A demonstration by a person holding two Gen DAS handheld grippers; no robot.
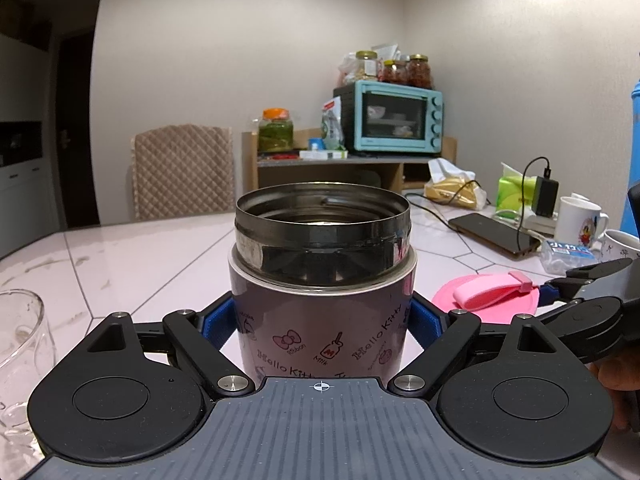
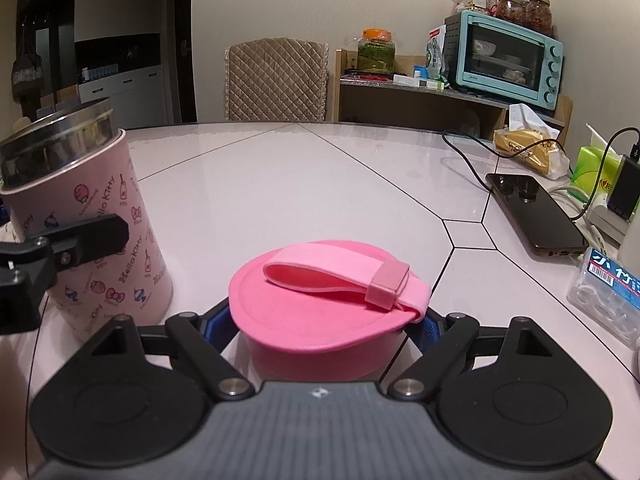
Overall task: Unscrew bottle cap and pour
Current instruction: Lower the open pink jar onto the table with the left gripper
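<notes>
A pink Hello Kitty thermos bottle (image 1: 324,320) with a bare steel neck and no cap stands upright on the table. My left gripper (image 1: 324,322) is shut on its body. The bottle also shows at the left of the right wrist view (image 2: 80,208). The pink cap (image 2: 324,300) with a strap handle sits between the fingers of my right gripper (image 2: 326,326), which is shut on it, low over the table. The cap also shows in the left wrist view (image 1: 486,294), to the right of the bottle. A clear glass (image 1: 20,360) stands at the bottle's left.
On the white marble table (image 2: 320,172), a phone (image 2: 536,216) on a cable, a plastic box (image 2: 608,292), mugs (image 1: 580,220), tissue packs (image 1: 516,192) and a charger lie to the right. A chair (image 2: 276,80) and a shelf with a blue oven (image 2: 506,56) stand behind.
</notes>
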